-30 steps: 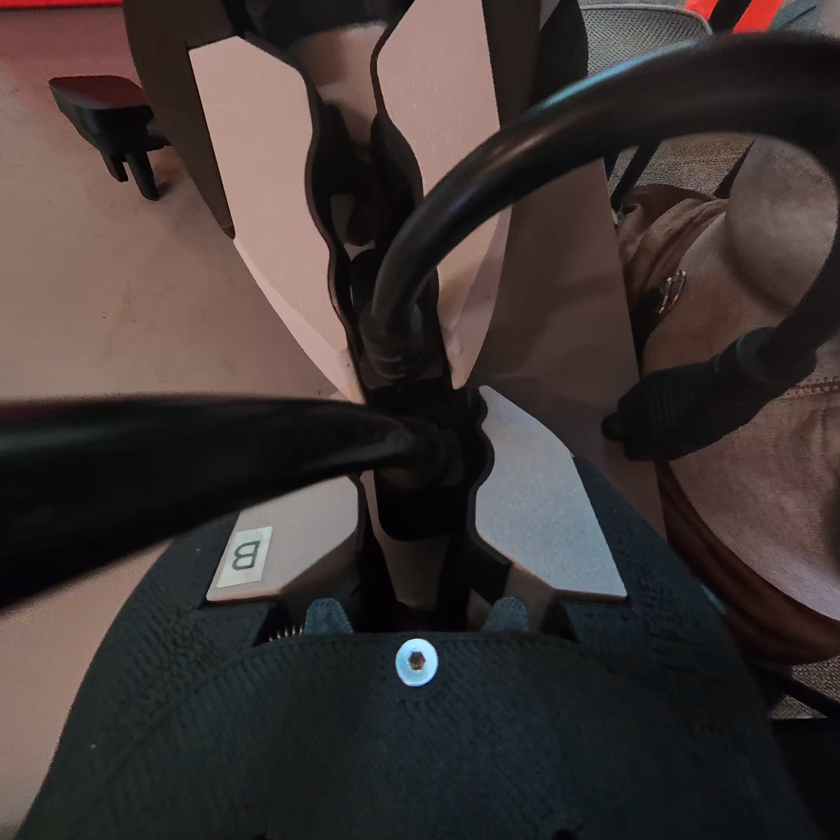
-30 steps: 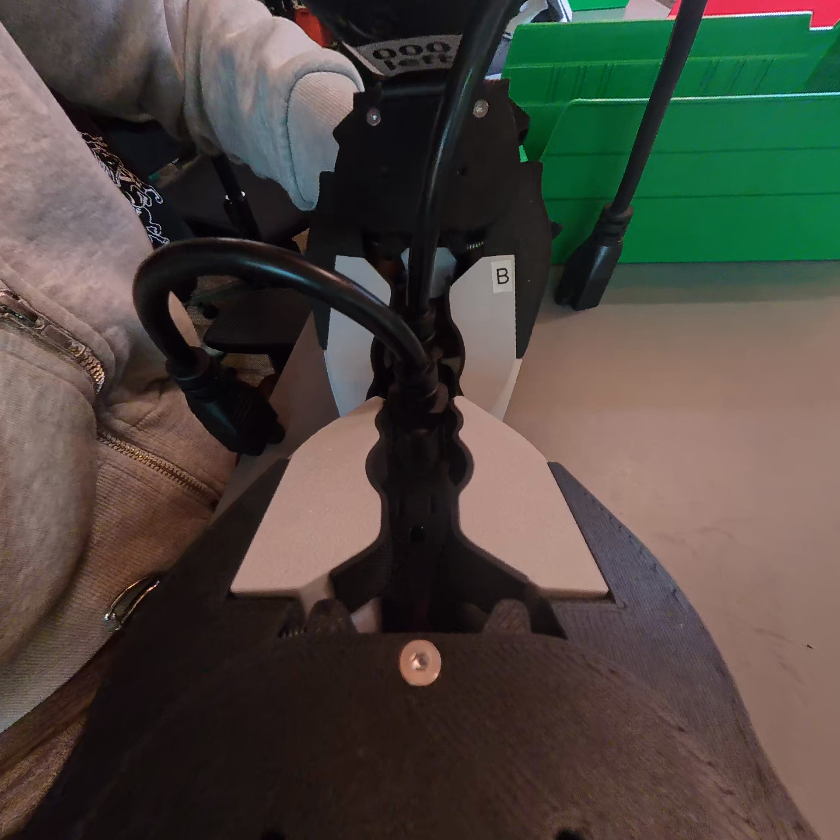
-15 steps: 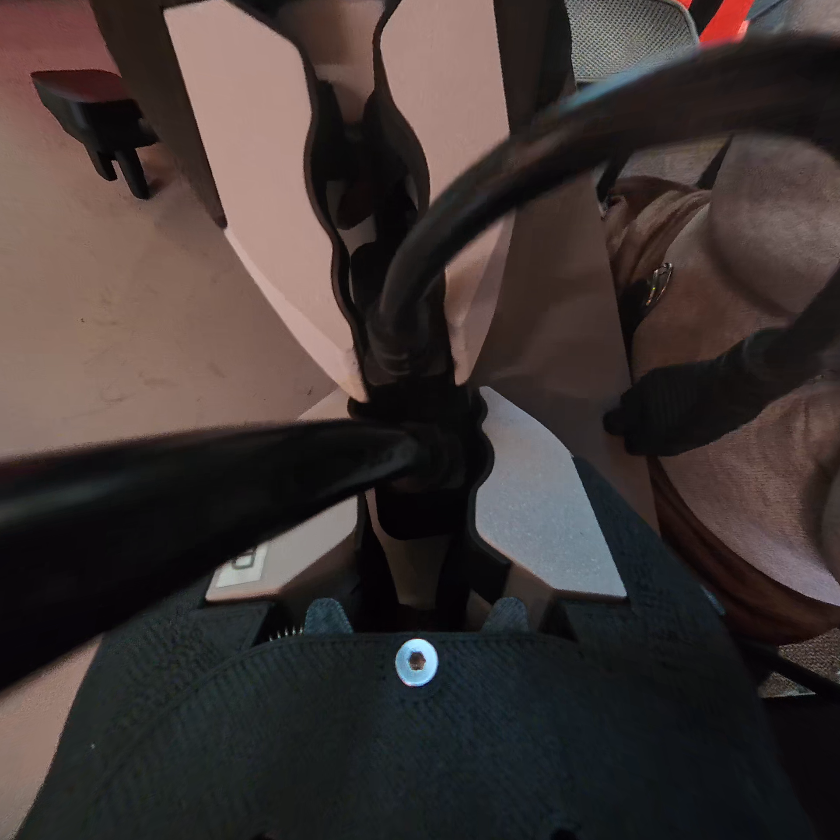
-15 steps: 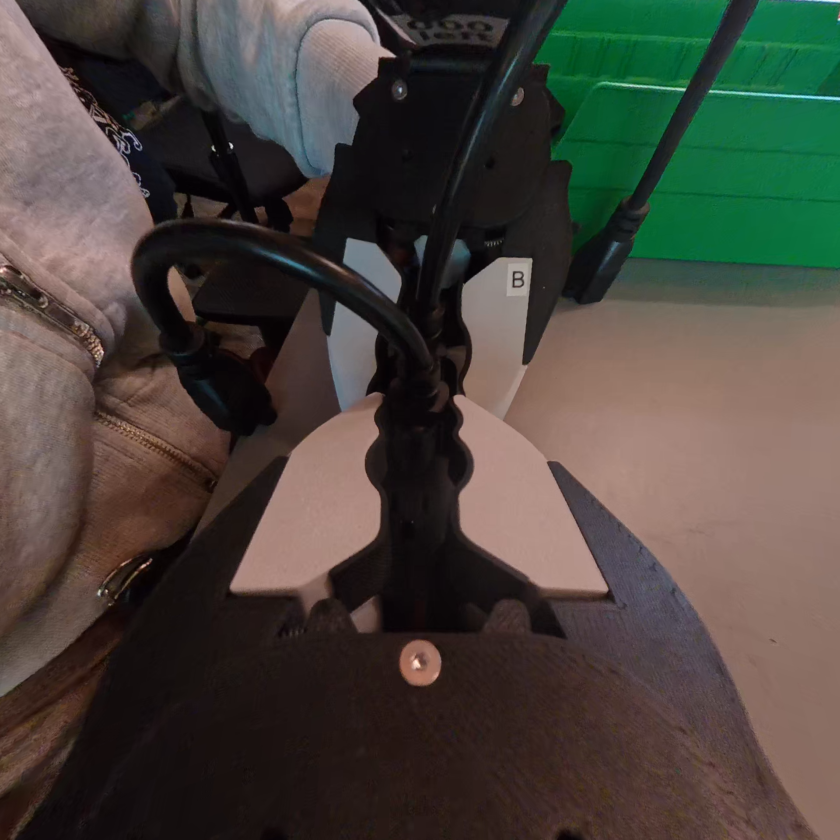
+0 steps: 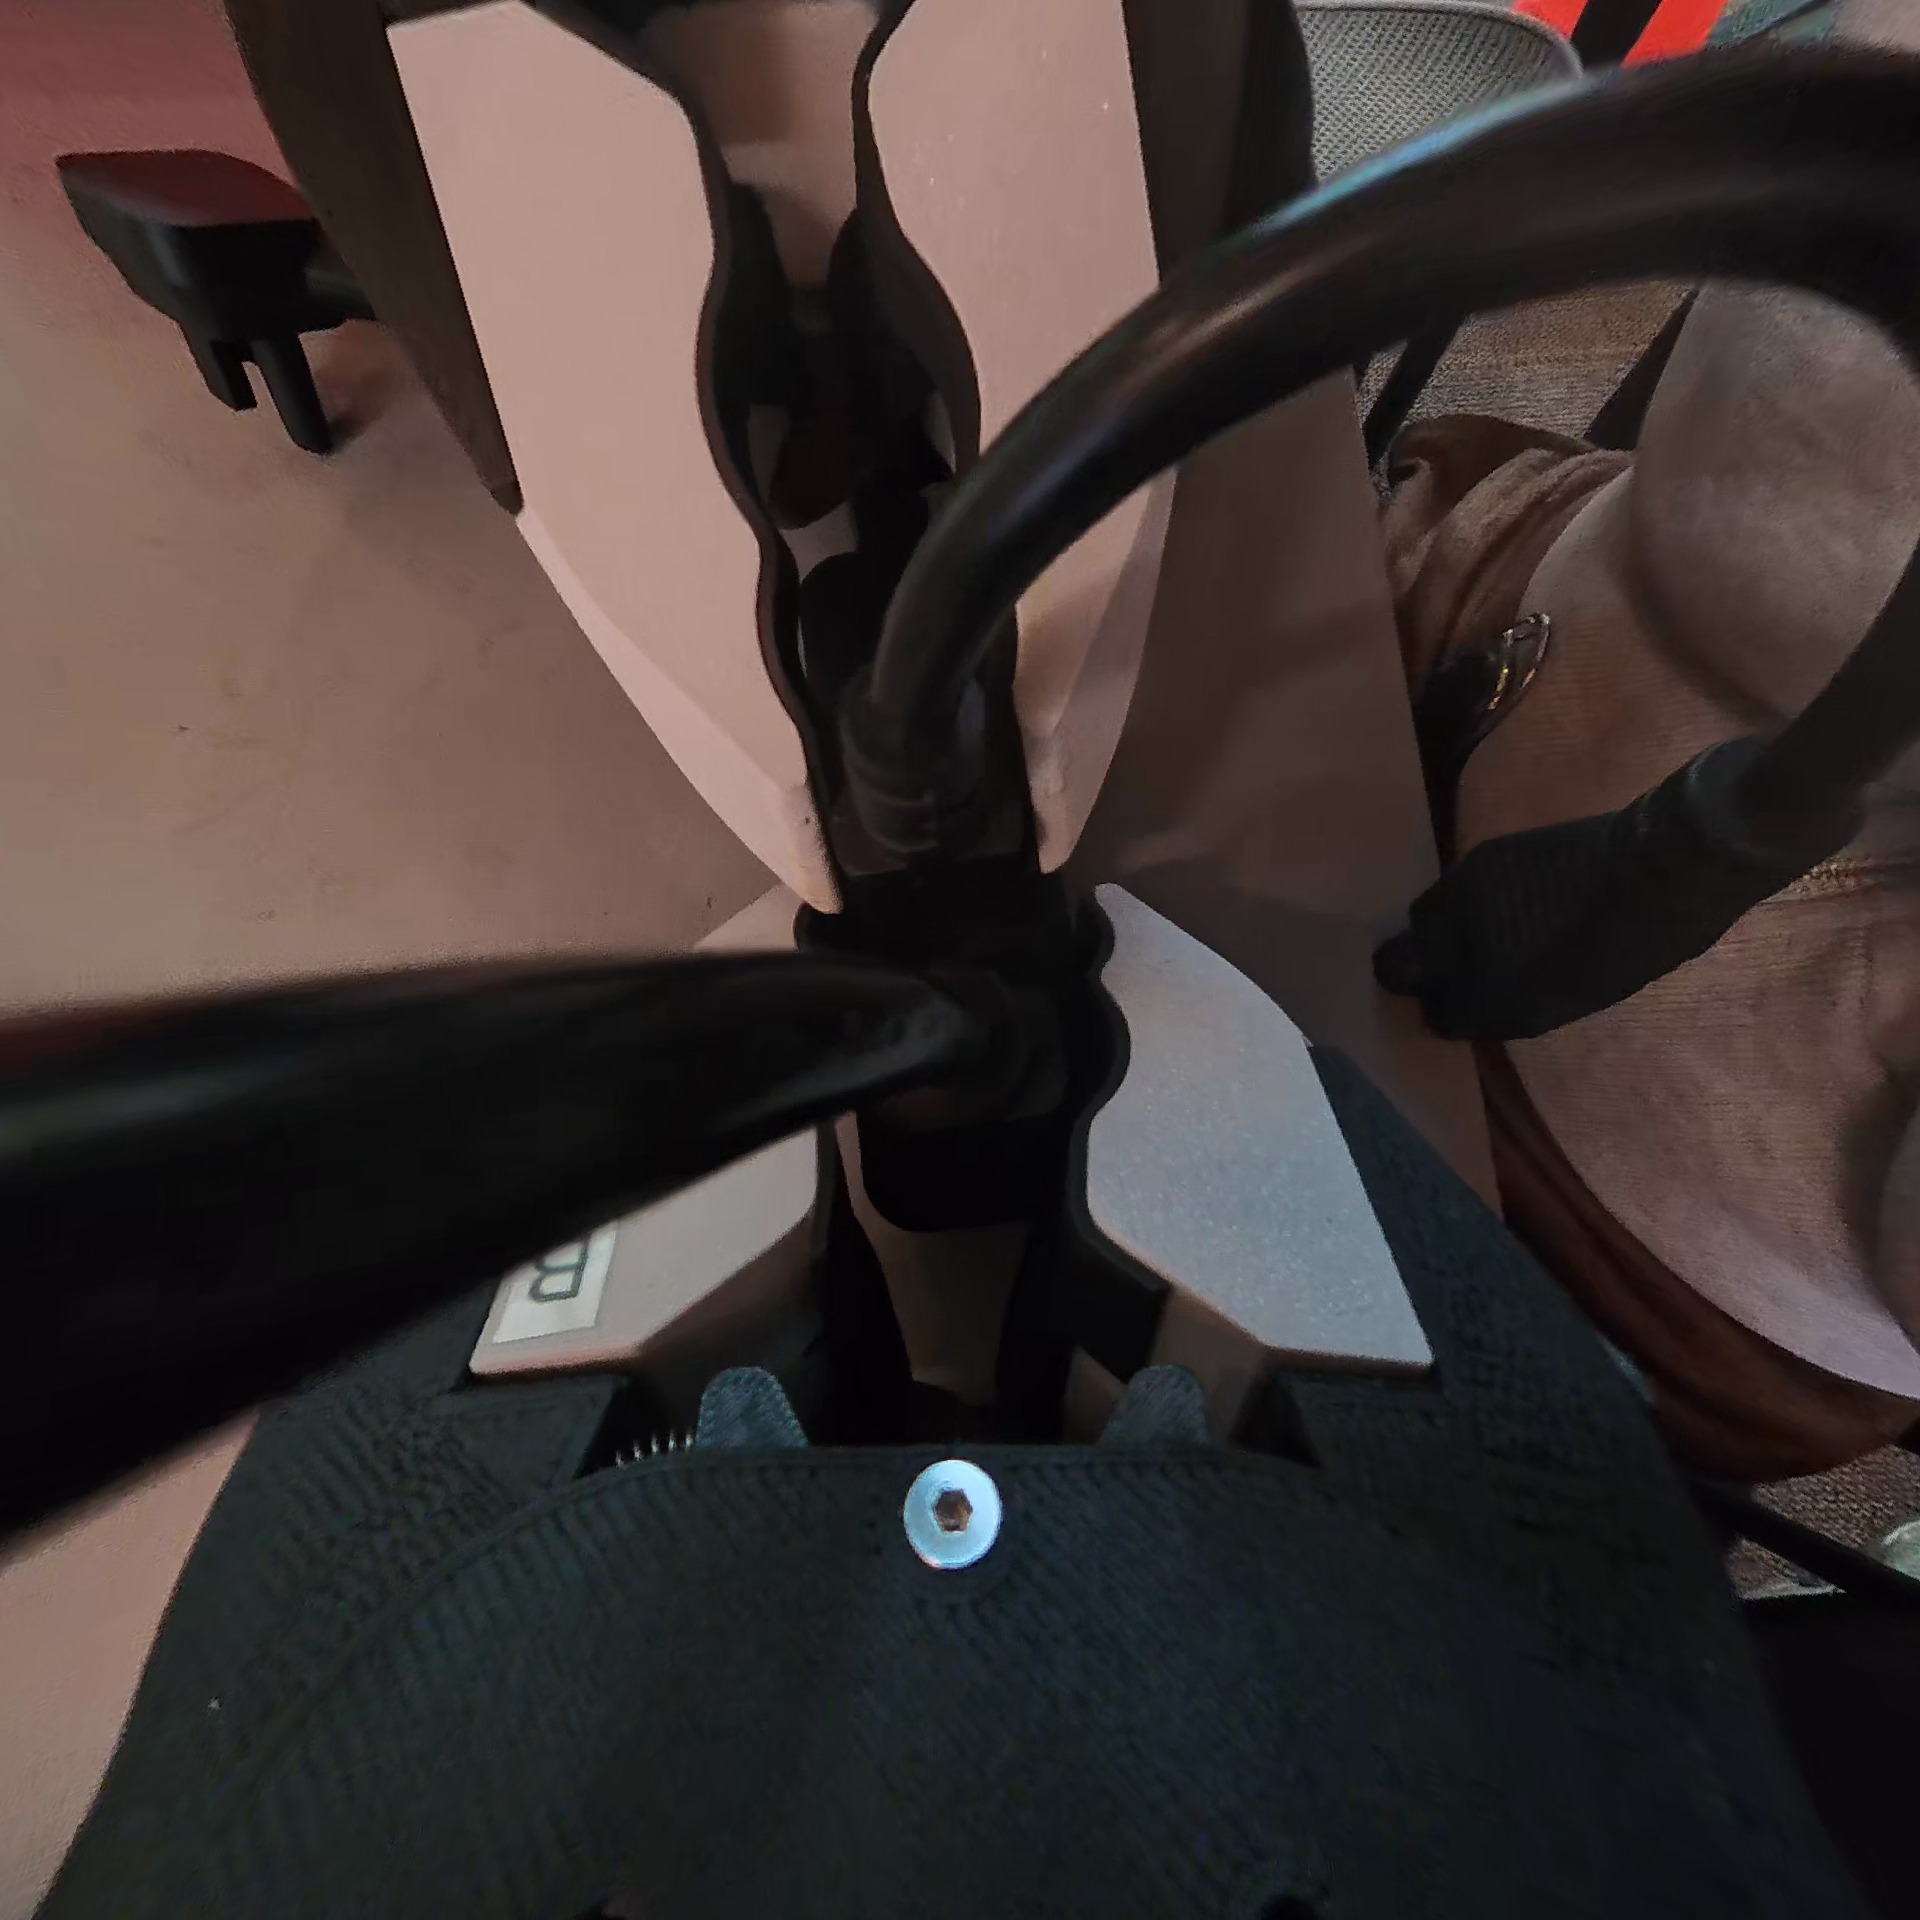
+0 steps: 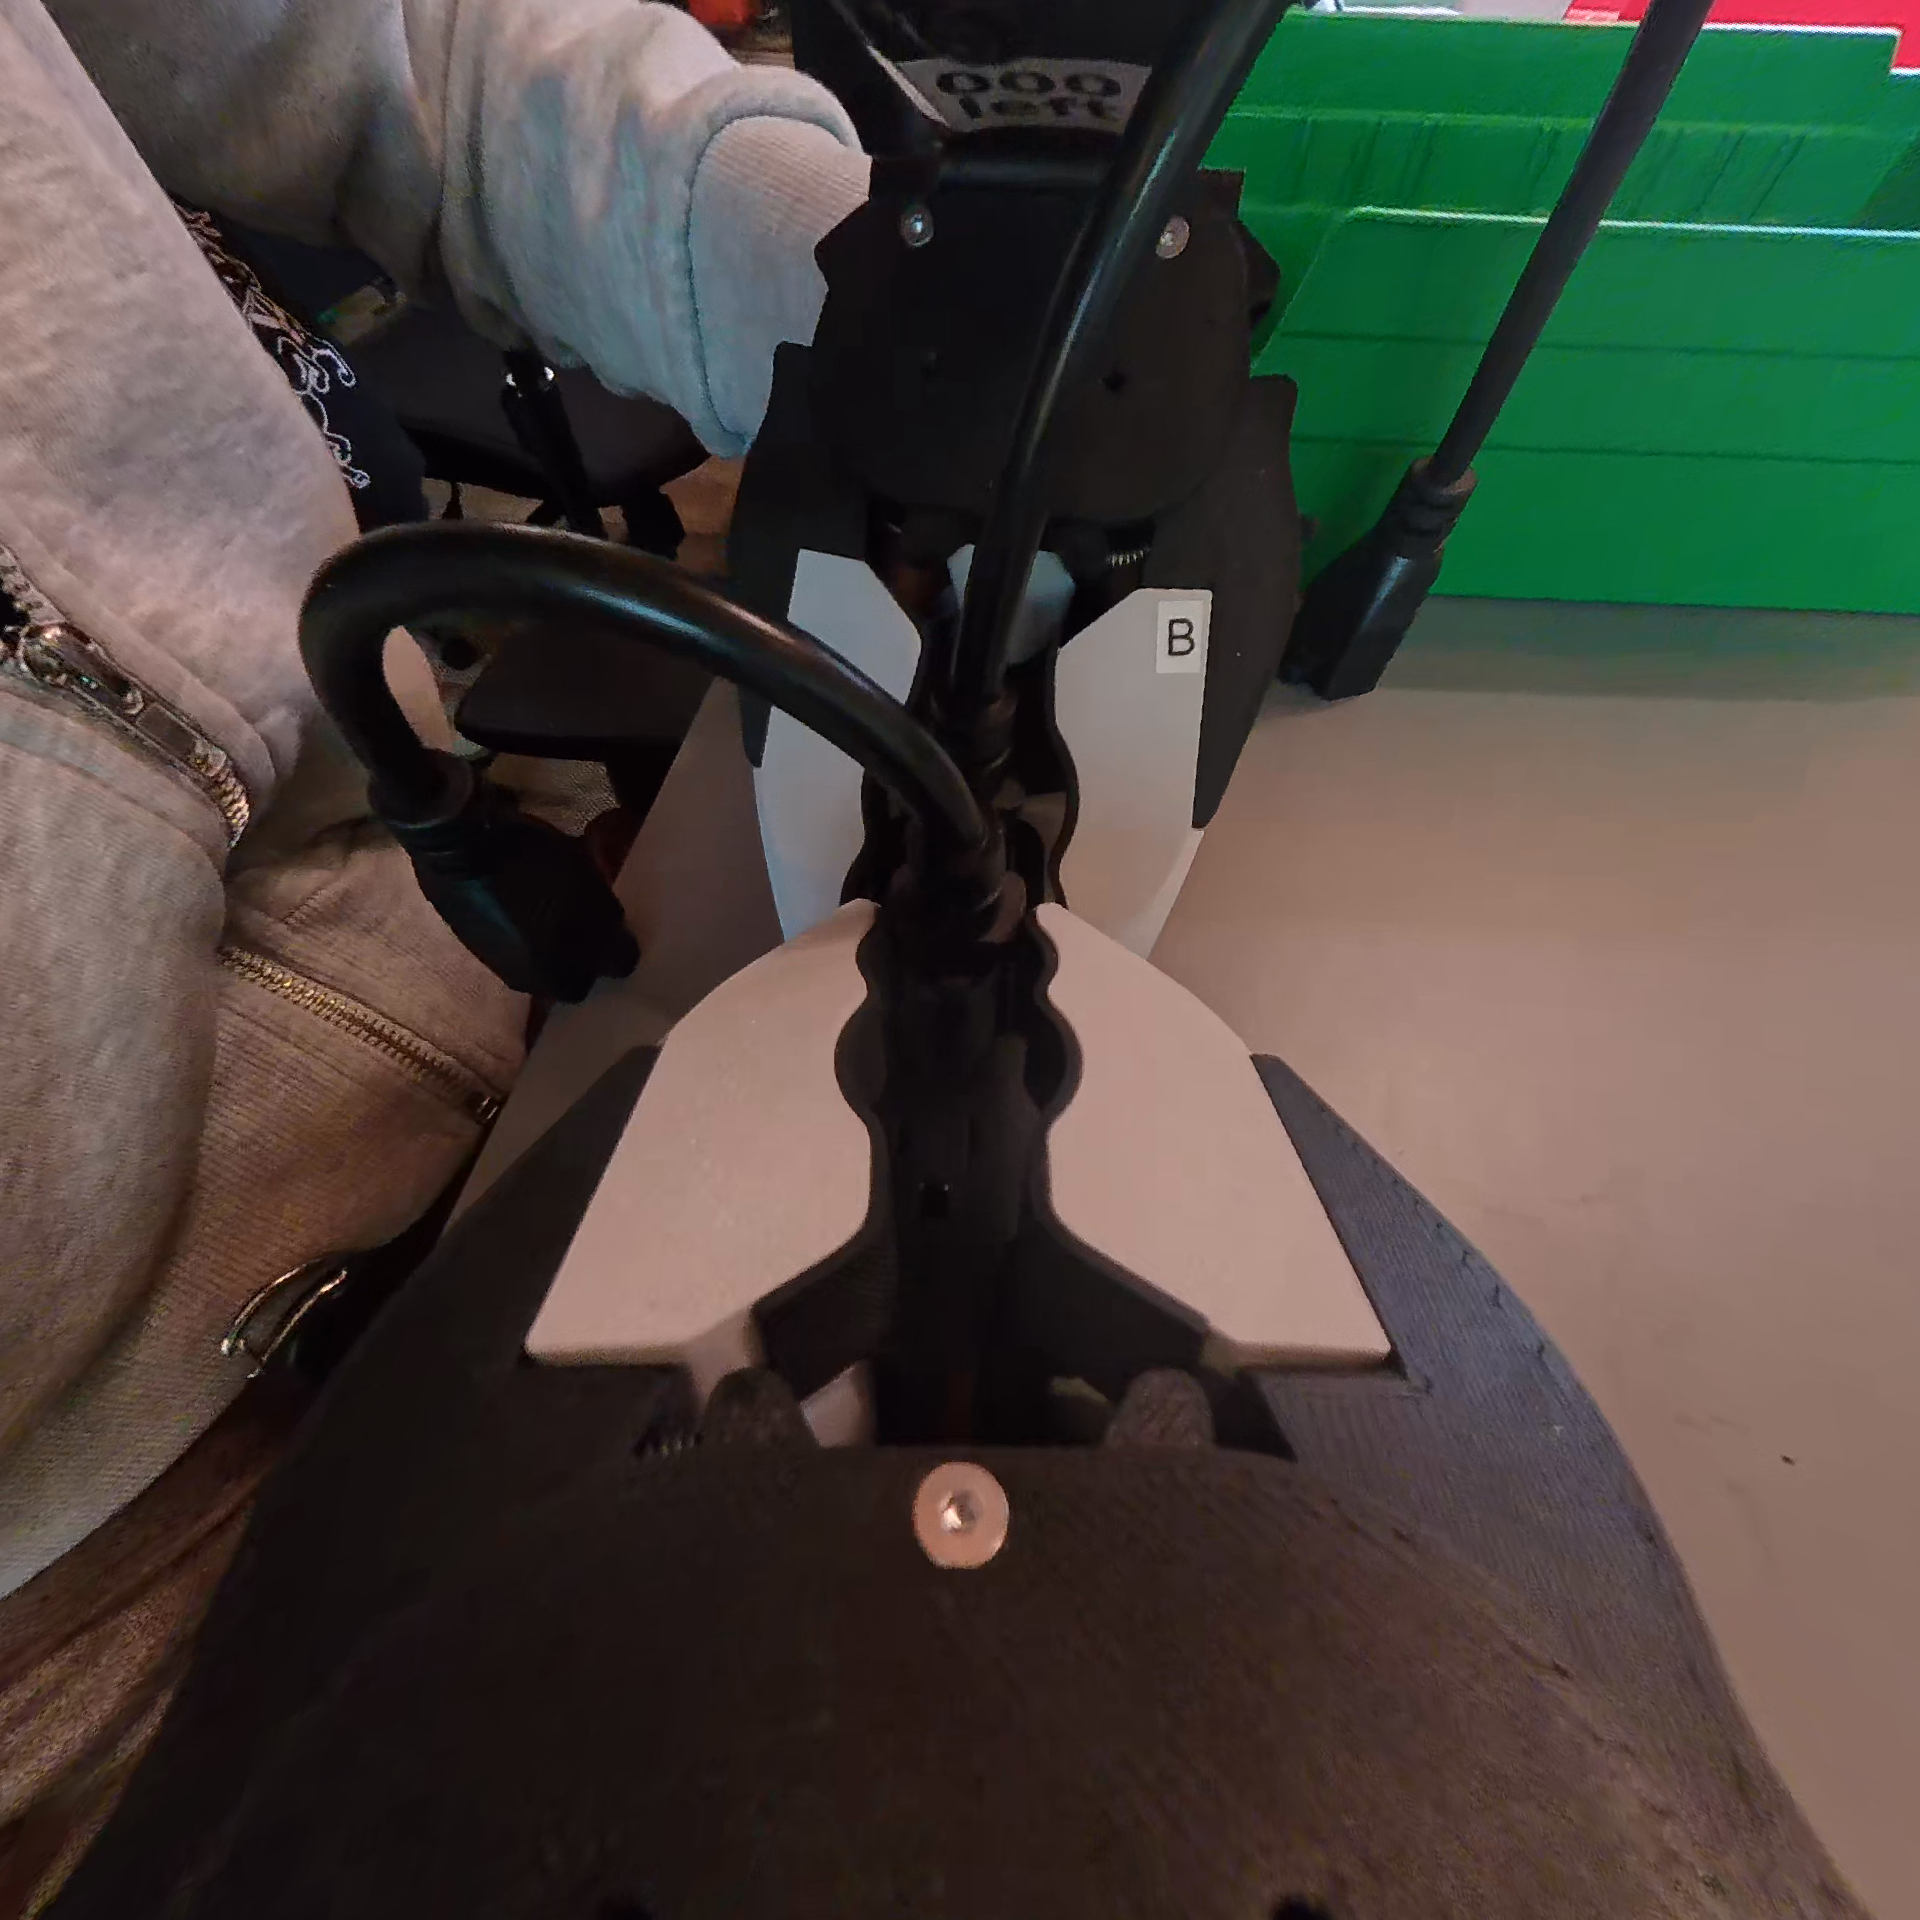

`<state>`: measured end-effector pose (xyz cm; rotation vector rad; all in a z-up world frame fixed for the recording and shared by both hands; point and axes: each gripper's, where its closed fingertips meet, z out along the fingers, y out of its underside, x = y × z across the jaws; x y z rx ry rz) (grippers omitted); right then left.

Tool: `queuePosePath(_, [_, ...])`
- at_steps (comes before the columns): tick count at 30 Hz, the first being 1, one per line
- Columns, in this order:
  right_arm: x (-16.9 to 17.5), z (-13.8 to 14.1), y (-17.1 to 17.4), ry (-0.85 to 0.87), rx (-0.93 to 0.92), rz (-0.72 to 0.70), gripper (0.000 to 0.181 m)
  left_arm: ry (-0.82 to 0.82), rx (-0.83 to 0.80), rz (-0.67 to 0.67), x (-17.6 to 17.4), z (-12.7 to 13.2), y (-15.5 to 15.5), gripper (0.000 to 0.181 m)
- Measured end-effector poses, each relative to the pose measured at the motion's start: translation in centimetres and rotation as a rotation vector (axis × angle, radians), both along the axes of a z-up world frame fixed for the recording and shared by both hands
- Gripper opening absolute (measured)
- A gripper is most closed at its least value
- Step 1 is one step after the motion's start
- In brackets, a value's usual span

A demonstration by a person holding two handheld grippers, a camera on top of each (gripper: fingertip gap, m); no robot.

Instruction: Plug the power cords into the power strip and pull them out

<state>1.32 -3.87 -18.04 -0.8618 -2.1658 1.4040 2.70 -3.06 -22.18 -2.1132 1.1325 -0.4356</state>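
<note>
My left gripper [image 5: 951,956] and right gripper [image 6: 956,935] meet tip to tip, each shut on a black power cord end. In the left wrist view the left gripper's cord [image 5: 416,1122] runs thick and blurred toward the camera at the left. The right gripper [image 5: 935,821] faces it from above, and its cord [image 5: 1351,260] arcs right to a hanging black plug [image 5: 1558,925]. In the right wrist view that cord [image 6: 623,603] loops left to the same plug [image 6: 520,894]. The left gripper [image 6: 977,831] stands opposite. I cannot tell whether the two ends are joined. No power strip shows.
A person in a grey hoodie [image 6: 156,520] sits close on the left of the right wrist view. Green crates [image 6: 1662,364] stand behind, with another black cord connector [image 6: 1371,592] hanging before them. A loose black plug [image 5: 208,249] lies on the beige floor [image 6: 1558,1039].
Both grippers stay shut tip to tip. The thick cord before the left camera has sunk and now covers most of the finger's label. Both views have shifted slightly.
</note>
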Motion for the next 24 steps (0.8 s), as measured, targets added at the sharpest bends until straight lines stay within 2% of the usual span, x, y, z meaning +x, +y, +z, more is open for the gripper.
queuePosePath(24, [0.66, 0.04, 0.07, 0.019, 0.128, 0.007, 0.023, -0.013, -0.003, -0.005, 0.08, -0.25, 0.14, 0.045])
